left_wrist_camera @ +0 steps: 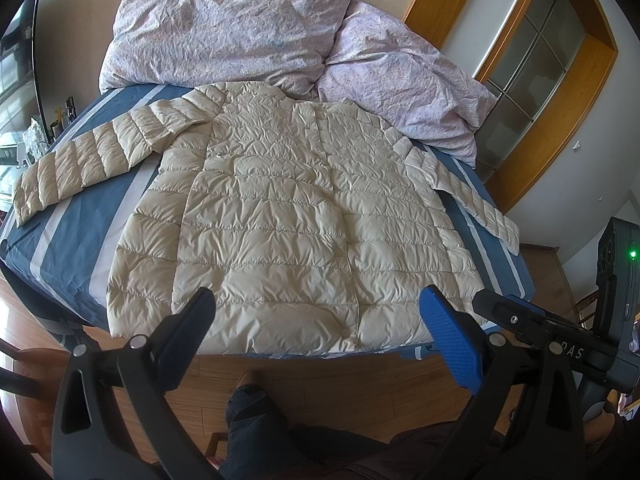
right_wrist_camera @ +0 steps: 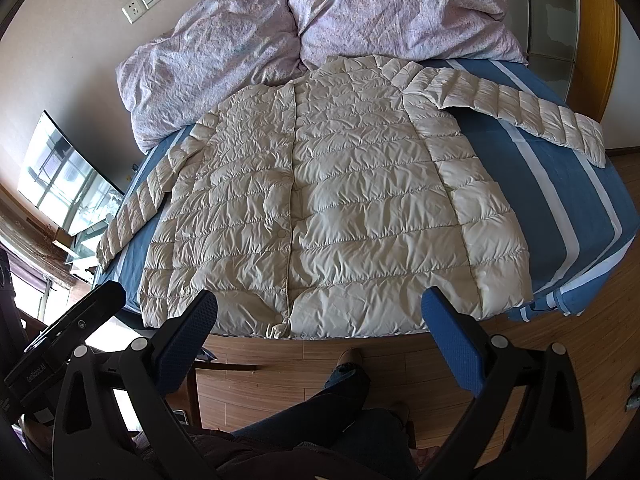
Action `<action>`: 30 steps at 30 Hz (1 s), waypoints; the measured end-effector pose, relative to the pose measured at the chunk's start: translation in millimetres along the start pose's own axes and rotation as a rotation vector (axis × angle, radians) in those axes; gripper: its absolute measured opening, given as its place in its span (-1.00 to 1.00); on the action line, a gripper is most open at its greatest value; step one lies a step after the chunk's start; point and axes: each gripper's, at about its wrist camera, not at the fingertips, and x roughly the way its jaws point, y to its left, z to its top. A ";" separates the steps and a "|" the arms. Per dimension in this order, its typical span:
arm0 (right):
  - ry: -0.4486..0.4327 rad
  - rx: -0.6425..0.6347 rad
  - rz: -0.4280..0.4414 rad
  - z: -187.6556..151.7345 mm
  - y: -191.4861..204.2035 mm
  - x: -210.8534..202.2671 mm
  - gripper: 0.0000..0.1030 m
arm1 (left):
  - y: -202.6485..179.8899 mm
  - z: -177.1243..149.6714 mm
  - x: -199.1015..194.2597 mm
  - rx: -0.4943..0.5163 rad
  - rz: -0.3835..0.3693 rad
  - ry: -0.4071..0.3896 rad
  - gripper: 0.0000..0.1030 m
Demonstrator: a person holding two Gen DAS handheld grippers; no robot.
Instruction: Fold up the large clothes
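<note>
On bed [left_wrist_camera: 72, 240], cream puffer jacket [left_wrist_camera: 288, 216] lies flat, front up, sleeves spread left and right (far edge touching crumpled duvet [left_wrist_camera: 240, 28]). Left gripper [left_wrist_camera: 316, 320], right gripper [right_wrist_camera: 320, 320] hover over near hem, jaws spread wide, gripping nothing.

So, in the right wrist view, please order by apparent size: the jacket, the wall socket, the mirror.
Largest to smallest, as they look there:
1. The cream quilted jacket, spread flat on the bed, fills most of the frame.
2. The mirror, at the left edge; fisheye bending makes its size unsure.
3. The wall socket, clearly smallest.
</note>
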 end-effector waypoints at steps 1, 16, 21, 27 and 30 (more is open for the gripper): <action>0.000 0.000 0.000 0.1 0.0 0.0 0.97 | 0.0 0.0 0.0 0.000 0.000 0.000 0.96; 0.000 -0.002 0.000 -1.0 1.2 -0.1 0.97 | 0.2 0.0 0.0 -0.001 0.000 0.000 0.96; -0.002 -0.003 -0.001 -1.2 1.8 -0.3 0.97 | -0.2 0.1 0.0 0.000 0.000 0.000 0.95; -0.003 -0.002 -0.001 -1.4 1.5 -0.7 0.97 | -0.1 0.1 0.0 0.000 0.000 0.000 0.96; -0.002 -0.002 -0.001 -1.7 1.1 -0.8 0.97 | -0.1 0.0 0.0 0.001 0.000 0.000 0.96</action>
